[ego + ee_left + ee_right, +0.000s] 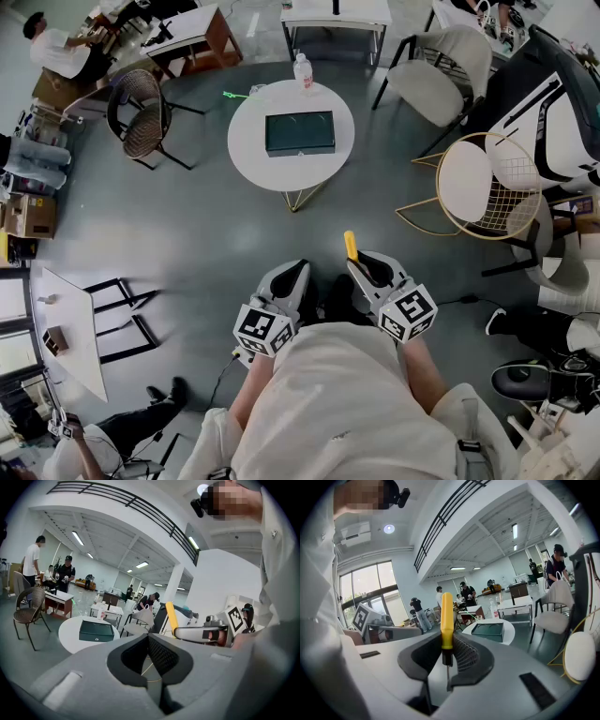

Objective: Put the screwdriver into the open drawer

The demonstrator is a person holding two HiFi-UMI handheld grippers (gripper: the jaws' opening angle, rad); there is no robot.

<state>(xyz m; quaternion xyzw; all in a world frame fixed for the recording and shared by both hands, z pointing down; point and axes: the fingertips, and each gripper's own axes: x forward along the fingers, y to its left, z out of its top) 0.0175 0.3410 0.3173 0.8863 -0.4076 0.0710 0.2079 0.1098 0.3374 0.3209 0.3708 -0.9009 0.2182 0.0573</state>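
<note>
Close in front of the person's chest, the right claw (368, 266) pinches a screwdriver (351, 245) by the lower end of its yellow handle. The handle stands upright above the jaws and the thin metal shaft points down between them. This hold looks meant for carrying: the tool is steady, and its long handle is free to be lowered into a drawer.

The left claw (292, 277) hangs just beside it, jaws pressed together on nothing. It is probably held back so that it does not get in the way.

Well ahead, across bare grey floor, a round white counter (253, 127) carries a dark green box (300, 133), with a clear bottle (302, 72) near the far edge. The box is likely the drawer unit, but from here I cannot tell whether a drawer is open. The person is well apart from it, so the walk over comes first.
</note>
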